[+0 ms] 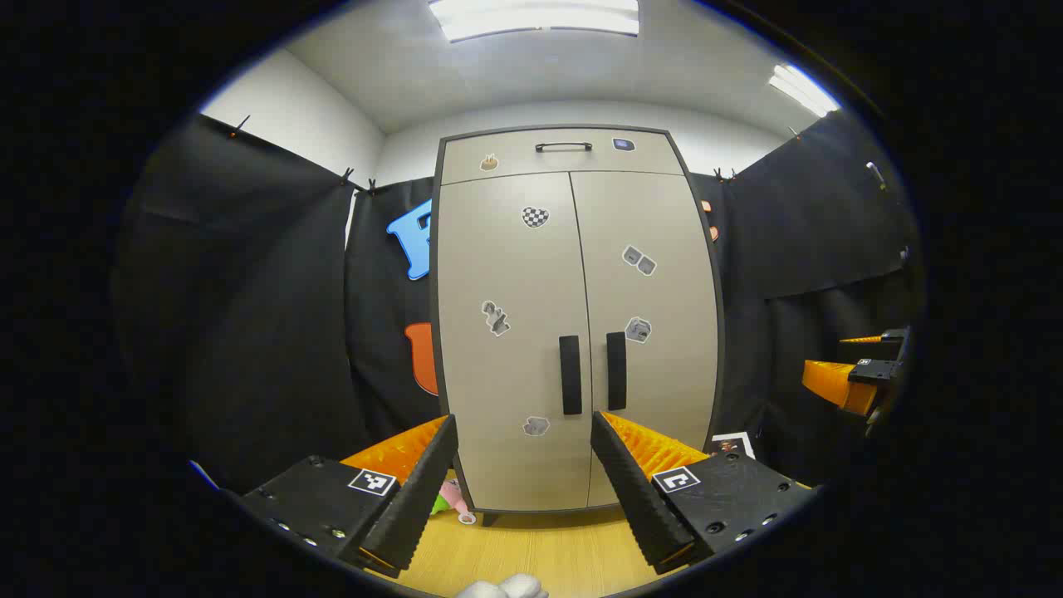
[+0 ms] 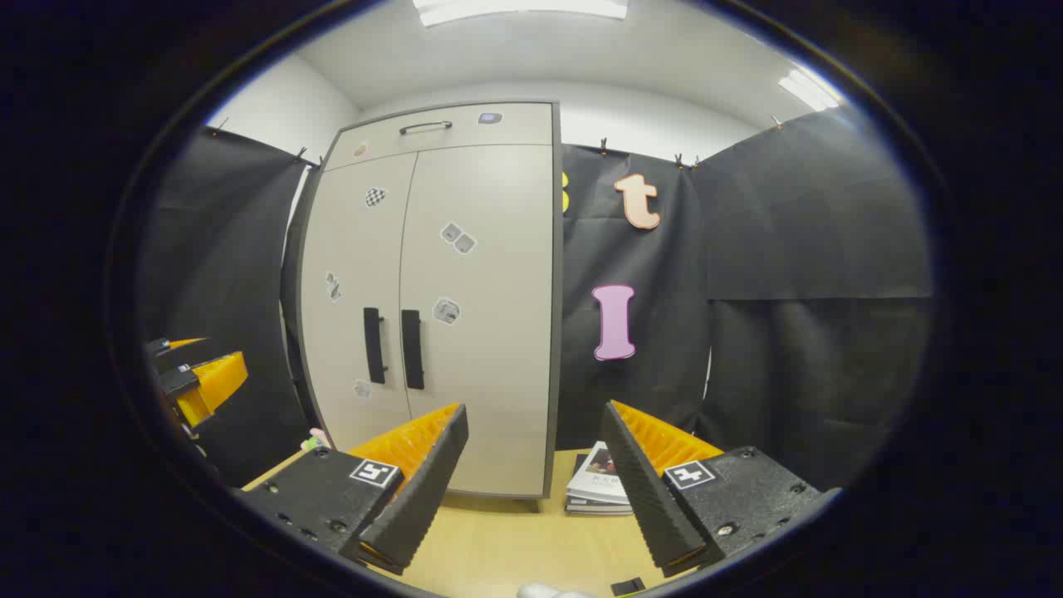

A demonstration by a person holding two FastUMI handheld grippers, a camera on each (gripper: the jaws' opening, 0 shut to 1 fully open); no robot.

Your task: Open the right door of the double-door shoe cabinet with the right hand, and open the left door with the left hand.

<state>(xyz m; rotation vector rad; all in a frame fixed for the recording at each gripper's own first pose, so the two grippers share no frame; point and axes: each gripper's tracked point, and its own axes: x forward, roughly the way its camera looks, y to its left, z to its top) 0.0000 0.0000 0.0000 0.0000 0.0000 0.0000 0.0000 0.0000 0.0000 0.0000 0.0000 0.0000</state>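
Right now both doors are closed and my right gripper (image 2: 531, 465), fingers spread and empty, sits with the upright right door handle (image 2: 412, 349) up-left of centre frame (left gripper (image 1: 525, 469) spread too, facing the left door handle (image 1: 570, 374)).

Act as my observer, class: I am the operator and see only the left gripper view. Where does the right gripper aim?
Observer: The right gripper points at the right edge of the cabinet; the right handle lies left of its fingers.
Operator: Are those fingers open?
Observer: Yes, they are wide apart and hold nothing.
Operator: Is anything beside the cabinet?
Observer: A stack of magazines lies right of its base.
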